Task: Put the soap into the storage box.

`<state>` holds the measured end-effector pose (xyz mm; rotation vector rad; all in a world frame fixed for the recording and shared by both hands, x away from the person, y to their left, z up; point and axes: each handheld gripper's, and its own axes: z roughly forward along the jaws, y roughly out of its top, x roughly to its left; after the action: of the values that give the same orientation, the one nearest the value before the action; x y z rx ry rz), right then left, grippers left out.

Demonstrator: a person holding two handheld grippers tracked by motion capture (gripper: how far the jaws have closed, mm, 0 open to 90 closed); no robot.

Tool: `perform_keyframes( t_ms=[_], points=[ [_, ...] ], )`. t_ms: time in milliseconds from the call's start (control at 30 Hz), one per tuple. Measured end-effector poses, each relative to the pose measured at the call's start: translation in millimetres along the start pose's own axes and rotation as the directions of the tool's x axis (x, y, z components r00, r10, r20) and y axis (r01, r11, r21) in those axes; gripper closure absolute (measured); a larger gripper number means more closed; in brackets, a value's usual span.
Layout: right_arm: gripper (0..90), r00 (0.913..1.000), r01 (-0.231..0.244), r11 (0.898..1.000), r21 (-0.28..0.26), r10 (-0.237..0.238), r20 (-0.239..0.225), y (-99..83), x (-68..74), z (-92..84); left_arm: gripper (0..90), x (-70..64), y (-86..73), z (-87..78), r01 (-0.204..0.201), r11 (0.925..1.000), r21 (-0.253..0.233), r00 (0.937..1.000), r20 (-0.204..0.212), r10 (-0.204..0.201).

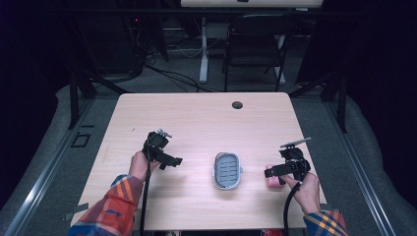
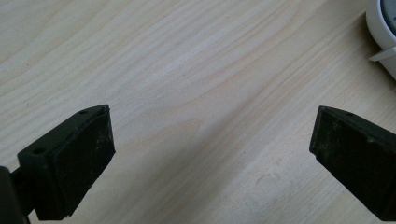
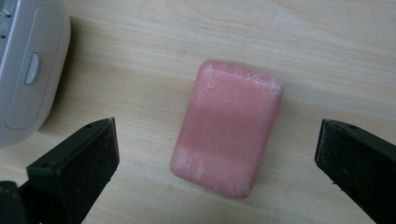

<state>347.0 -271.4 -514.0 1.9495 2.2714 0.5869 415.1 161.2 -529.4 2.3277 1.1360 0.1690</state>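
High view first: a pale wooden table carries a white oval soap dish with a grey slotted insert near its middle. The left gripper hangs over bare wood well to the dish's left, and the right gripper hovers just right of the dish, above a pink rectangular bar of soap that peeks out beneath it. That bar lies near the table's right front, with the right edge not far beyond the hand, so any swing is better made inward, toward the dish, where there is open wood.

Left gripper view: its jaws stand wide apart with nothing between them, only wood grain, and the white dish rim at the upper right corner.

Right gripper view: the jaws stand wide, straddling the pink bar, which lies flat and slightly tilted, apart from both pads. The dish's white wall sits just beside, upper left. A good grasp would probably come from lowering straight down, centring the bar, and closing across its short sides, gently, since soap may slip.
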Motion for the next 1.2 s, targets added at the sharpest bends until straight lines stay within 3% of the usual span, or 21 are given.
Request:
perform_keyframes(
  t_ms=[333, 600, 633, 1200],
  points=[
    [0.0, 0.9996, -0.017, 0.998, 0.067, 0.016, 0.025, 8.8, -1.9, 18.0, 0.0, 0.0, 0.1, -0.2, -0.007, 0.9999, 0.008, 1.0000, 0.007, 0.007],
    [9.3, 0.9991, -0.012, 0.997, 0.082, 0.009, 0.041, 9.3, -0.5, 26.0, 0.0, -0.4, 0.1, 0.5, -0.006, 0.9999, 0.010, 1.0000, 0.003, 0.006],
    [13.8, 0.9990, -0.007, 0.996, 0.093, 0.003, 0.045, 10.1, -1.3, 25.9, 0.0, -0.7, 0.2, 0.9, -0.005, 0.9999, 0.015, 1.0000, 0.004, 0.005],
    [29.1, 0.9976, 0.010, 0.991, 0.131, -0.019, 0.066, 10.3, 0.8, 35.5, 0.0, -0.9, 0.2, 1.0, -0.008, 0.9998, 0.017, 1.0000, 0.003, 0.008]
  ],
)
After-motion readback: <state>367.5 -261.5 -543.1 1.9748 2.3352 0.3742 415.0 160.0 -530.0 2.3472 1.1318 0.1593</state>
